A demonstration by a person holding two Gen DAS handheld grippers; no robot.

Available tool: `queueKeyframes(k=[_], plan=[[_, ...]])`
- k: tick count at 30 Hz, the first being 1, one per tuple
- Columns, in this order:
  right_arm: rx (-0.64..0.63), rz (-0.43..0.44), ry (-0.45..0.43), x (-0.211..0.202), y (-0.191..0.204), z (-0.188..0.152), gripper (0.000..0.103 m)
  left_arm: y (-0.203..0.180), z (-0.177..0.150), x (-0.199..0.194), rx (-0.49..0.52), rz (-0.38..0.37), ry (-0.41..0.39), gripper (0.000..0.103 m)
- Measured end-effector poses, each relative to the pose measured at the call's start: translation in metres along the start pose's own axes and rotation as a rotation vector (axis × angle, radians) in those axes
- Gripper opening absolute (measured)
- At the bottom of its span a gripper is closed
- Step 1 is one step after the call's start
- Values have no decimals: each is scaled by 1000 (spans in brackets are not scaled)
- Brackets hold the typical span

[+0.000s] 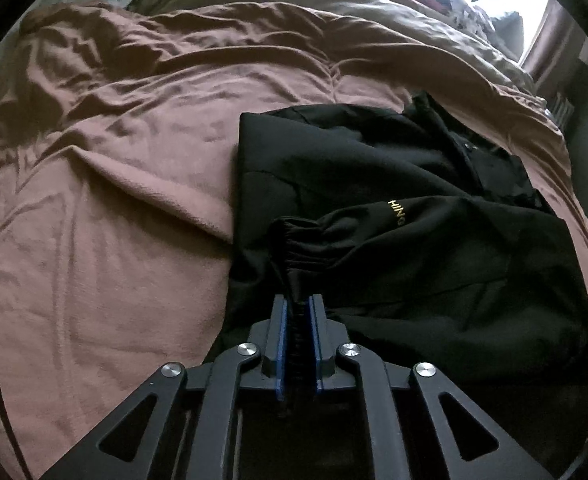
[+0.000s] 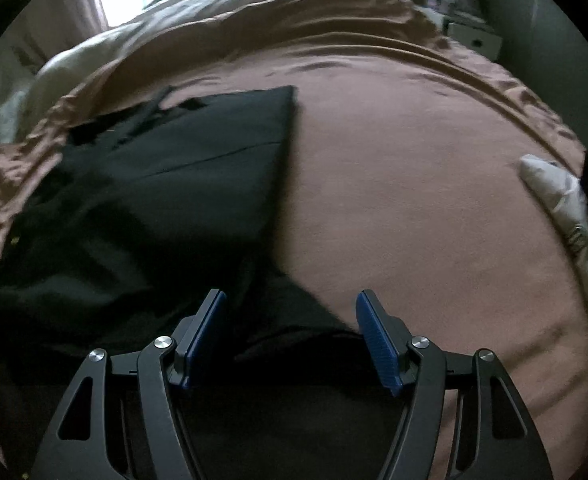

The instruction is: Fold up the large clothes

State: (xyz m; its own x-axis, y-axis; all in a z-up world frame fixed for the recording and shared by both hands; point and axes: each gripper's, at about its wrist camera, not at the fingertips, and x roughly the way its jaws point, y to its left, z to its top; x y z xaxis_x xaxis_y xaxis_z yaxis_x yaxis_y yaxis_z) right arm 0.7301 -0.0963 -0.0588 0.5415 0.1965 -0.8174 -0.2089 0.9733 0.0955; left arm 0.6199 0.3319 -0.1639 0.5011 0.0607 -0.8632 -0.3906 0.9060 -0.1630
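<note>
A black jacket [image 1: 394,208] lies partly folded on the brown blanket [image 1: 113,200] covering the bed, toward one side of it. The left gripper [image 1: 301,300] pinches the gathered elastic cuff [image 1: 302,248] of a sleeve laid across the jacket's body, its blue pads close together with the fabric between them. Gold lettering on that sleeve reads "HING", the rest hidden by a fold. The right gripper [image 2: 289,300] hangs with its jaws spread wide over the jacket's near edge, grasping nothing. A white cloth [image 2: 554,188] sits at the blanket's far side.
</note>
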Motion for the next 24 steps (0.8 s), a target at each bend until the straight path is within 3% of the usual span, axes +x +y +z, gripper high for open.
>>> queueKeyframes(k=[5,13,14,18,24], plan=[[17,-44,-9,-9,1,-3,65,5,-9,-12,4,-56,10,18],[42,46,-41,-52,-12,-23,65,13,-27,-51,-28,-99,-3,18],[42,53,-45,-58,-15,-27,65,14,-30,-56,-33,-106,-9,21],[52,94,-46,-79,-24,-42,65,14,-49,-84,-34,-129,-49,53],[36,147,-75,-120,-43,-70,66,16,-90,-136,-36,-122,-136,56]])
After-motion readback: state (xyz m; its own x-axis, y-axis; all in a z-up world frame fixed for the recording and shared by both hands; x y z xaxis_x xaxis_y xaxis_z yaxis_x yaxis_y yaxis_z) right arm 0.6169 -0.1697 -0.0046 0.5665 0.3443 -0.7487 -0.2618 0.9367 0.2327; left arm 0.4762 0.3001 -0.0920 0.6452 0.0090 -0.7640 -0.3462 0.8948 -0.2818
